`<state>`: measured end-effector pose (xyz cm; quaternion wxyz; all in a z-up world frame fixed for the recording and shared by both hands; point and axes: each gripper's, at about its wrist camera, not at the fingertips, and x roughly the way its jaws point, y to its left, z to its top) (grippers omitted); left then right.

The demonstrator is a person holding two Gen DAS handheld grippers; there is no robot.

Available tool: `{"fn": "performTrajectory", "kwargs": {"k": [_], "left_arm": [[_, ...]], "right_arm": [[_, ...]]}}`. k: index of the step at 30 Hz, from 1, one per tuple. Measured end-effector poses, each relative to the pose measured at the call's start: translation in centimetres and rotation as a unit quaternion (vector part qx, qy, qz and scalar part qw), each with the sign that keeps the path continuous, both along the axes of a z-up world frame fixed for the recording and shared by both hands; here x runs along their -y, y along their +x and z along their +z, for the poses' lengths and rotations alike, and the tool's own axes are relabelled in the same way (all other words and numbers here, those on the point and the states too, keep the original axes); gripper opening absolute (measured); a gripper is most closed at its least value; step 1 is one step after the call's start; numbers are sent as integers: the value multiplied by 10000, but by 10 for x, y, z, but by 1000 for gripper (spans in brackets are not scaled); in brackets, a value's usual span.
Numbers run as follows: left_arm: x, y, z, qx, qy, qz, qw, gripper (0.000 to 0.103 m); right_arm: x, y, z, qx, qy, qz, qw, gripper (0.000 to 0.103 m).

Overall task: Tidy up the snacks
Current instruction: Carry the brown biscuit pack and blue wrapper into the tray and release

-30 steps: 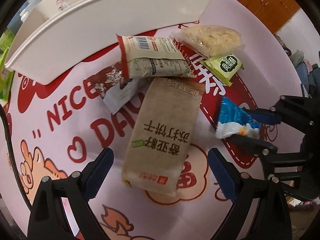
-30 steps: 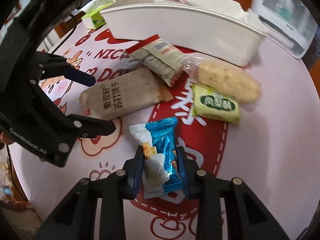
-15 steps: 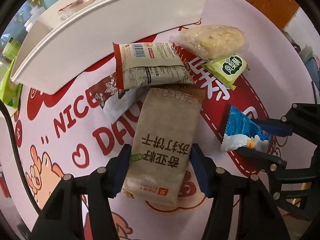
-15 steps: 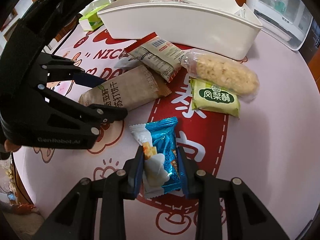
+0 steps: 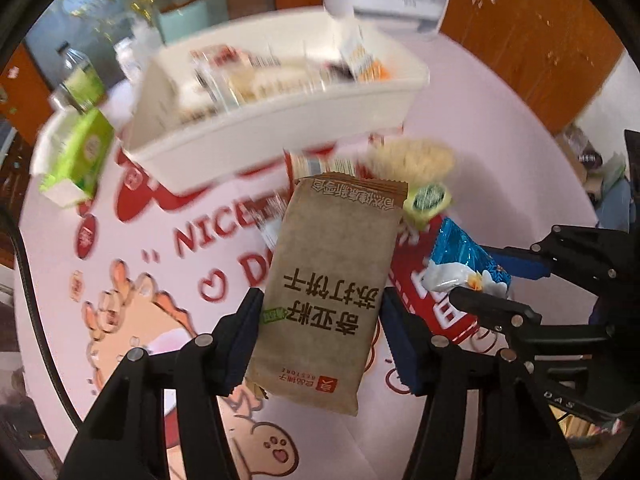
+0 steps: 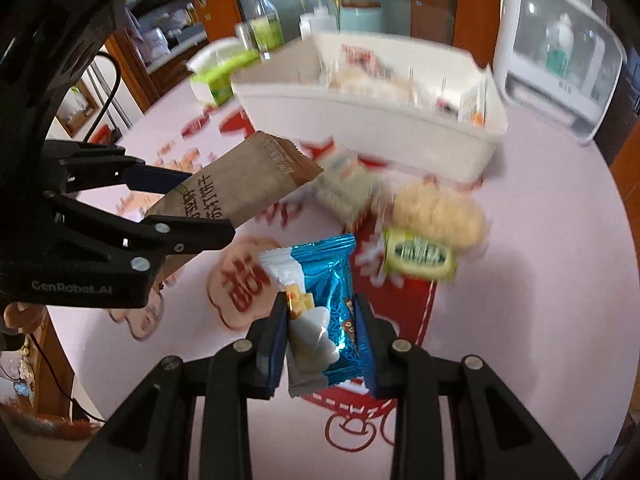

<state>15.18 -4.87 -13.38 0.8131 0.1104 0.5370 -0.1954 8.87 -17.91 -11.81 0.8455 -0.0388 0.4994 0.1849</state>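
Note:
My left gripper (image 5: 320,336) is shut on a long brown cracker packet (image 5: 332,280) and holds it above the table; the packet also shows in the right wrist view (image 6: 236,192). My right gripper (image 6: 322,344) is shut on a small blue and white snack packet (image 6: 324,312), also lifted; the left wrist view shows that packet (image 5: 460,264) to the right. A white bin (image 5: 256,128) with several snacks in it stands behind. A rice cake packet (image 6: 438,212), a green packet (image 6: 418,256) and a red-edged packet (image 6: 348,188) lie on the table.
A green tissue box (image 5: 76,156) sits left of the bin. Bottles and a jar (image 6: 264,24) stand at the table's far edge. A white appliance (image 6: 560,60) stands at the back right. The pink printed tablecloth (image 5: 140,280) covers the round table.
The left gripper closed on the brown cracker packet and lifted it off the table. Both grippers rose and tilted up toward the bin. The right gripper kept hold of the blue packet.

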Motion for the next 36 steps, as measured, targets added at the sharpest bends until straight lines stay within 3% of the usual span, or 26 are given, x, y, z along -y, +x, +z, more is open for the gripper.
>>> {"fn": "performTrajectory", "kwargs": {"k": [5, 11, 20, 26, 33, 34, 36], "left_arm": [[-27, 9, 69, 525, -152, 175, 9983, 57], [-39, 38, 157, 1249, -369, 448, 9905, 58], [-49, 92, 230, 1870, -418, 674, 9791, 58], [-47, 137, 234, 1896, -463, 870, 9769, 58], [-42, 182, 196, 1653, -436, 1039, 9798, 59], [-41, 189, 190, 1627, -405, 1050, 9802, 62], [-41, 197, 179, 1554, -446, 1018, 9816, 89]], "right_arm": [[5, 16, 58, 545, 42, -4, 9985, 31], [16, 51, 135, 1109, 111, -178, 9936, 31], [28, 111, 224, 1603, 294, -672, 9843, 32], [28, 160, 231, 1550, 362, -1036, 9818, 33], [24, 217, 200, 1212, 274, -1357, 9829, 34], [23, 223, 194, 1161, 219, -1375, 9834, 39], [22, 235, 182, 1011, 133, -1396, 9849, 54]]}}
